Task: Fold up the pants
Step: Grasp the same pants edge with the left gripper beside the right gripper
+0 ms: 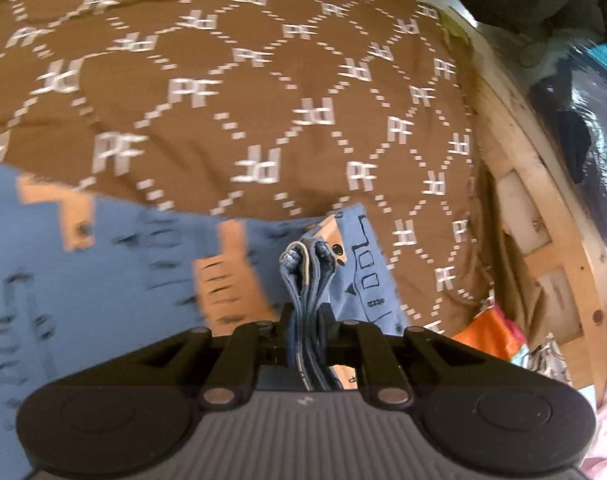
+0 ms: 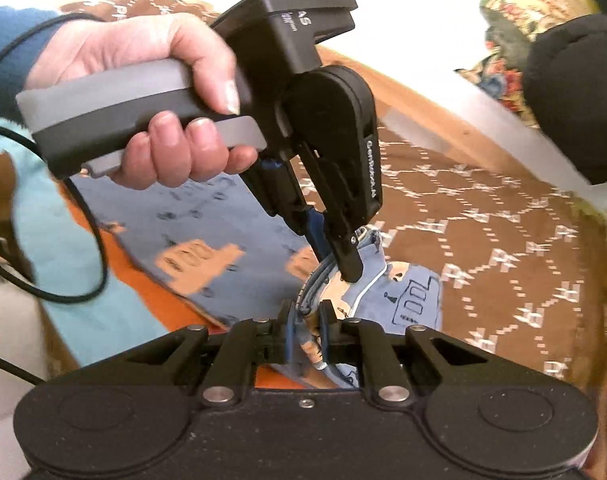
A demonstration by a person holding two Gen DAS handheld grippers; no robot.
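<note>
I have the pants [image 1: 103, 280] pinched in both grippers, so I judge a fold is under way. My left gripper [image 1: 307, 320] clamps a bunched edge; my right gripper [image 2: 308, 320] clamps the same bundle just beside it. The rest trails flat over the brown bedspread [image 1: 223, 80]. Next I would carry this edge across and lay it square.

Motion blur smears the printed figures on the left part of the pants [image 1: 103, 272] in the left wrist view, so they cannot be read. There the picture's left edge cuts the cloth off. In the right wrist view the left hand-held gripper [image 2: 345, 268] hides part of the bunched hem, and the dark bulk [image 2: 575, 96] at upper right is too blurred to identify.
</note>
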